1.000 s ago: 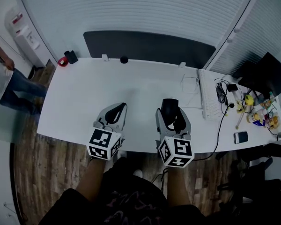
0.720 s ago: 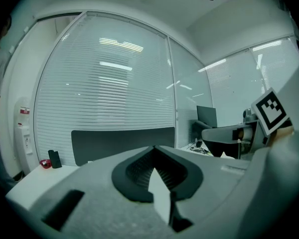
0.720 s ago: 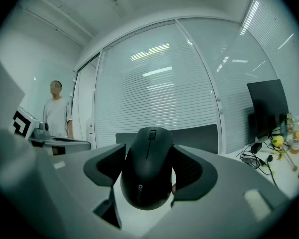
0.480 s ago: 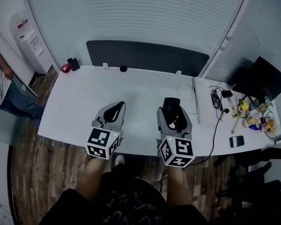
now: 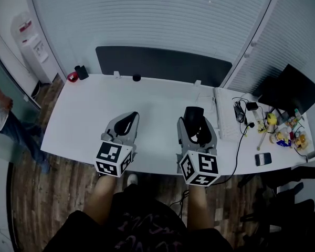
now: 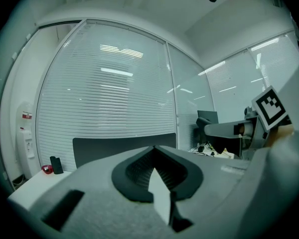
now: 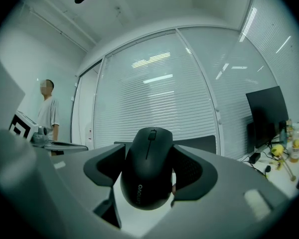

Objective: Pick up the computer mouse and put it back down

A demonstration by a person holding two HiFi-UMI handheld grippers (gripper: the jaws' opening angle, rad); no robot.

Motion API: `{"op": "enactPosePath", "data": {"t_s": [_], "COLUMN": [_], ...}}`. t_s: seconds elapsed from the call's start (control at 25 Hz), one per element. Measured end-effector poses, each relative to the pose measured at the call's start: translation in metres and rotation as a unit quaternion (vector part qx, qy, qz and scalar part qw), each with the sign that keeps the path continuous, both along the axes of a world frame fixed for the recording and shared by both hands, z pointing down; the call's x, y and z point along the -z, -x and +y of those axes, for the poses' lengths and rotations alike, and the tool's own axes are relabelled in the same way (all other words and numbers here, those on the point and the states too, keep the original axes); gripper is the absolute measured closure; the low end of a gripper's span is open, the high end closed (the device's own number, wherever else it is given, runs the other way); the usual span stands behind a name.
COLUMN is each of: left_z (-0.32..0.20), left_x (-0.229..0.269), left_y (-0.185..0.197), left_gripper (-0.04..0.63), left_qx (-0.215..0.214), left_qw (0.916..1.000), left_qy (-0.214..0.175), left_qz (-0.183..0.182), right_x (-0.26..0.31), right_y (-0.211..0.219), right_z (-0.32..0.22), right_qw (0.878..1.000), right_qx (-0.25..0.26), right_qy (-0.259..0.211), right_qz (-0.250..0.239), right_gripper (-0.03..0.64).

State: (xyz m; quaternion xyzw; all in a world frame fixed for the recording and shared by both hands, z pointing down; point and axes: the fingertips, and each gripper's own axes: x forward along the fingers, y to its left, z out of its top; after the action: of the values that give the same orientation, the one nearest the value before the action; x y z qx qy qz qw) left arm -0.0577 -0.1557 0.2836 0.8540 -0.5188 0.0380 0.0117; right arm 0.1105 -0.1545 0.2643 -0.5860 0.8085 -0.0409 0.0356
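Observation:
The black computer mouse [image 5: 192,115] sits between the jaws of my right gripper [image 5: 193,122], which is shut on it over the front part of the white desk [image 5: 89,106]. In the right gripper view the mouse [image 7: 148,168] fills the gap of the right gripper [image 7: 149,159], its scroll wheel pointing away and the dark pads pressed on both its sides. My left gripper [image 5: 126,122] hovers beside it to the left, about a hand's width apart. In the left gripper view the left gripper [image 6: 154,152] has its jaws closed together, with nothing between them.
A white keyboard [image 5: 222,114] lies right of the mouse, with cables, small clutter [image 5: 283,130], a phone [image 5: 262,159] and a dark monitor [image 5: 291,88] further right. A dark panel [image 5: 163,62] runs behind the desk. A person [image 5: 0,114] stands at far left.
Both grippers hold nearly the same places, the right one still shut on the mouse. The person at the left has moved further toward the picture's edge.

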Motion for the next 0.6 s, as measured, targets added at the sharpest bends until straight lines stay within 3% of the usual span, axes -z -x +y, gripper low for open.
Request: {"op": "enactPosePath", "data": {"t_s": [0.6], "left_z": [-0.008], "left_x": [-0.006], "left_y": [0.007], "left_gripper": [0.595], "left_qx": [0.000], "left_qw": [1.0000], "left_qy": [0.008], "left_qz": [0.004], "right_x": [-0.008], "right_y": [0.008], "right_z": [-0.007], "right_qw": [1.000], "right_qx": [0.000], "right_qy": [0.013], "right_qz": [0.006], "right_gripper": [0.310]}}
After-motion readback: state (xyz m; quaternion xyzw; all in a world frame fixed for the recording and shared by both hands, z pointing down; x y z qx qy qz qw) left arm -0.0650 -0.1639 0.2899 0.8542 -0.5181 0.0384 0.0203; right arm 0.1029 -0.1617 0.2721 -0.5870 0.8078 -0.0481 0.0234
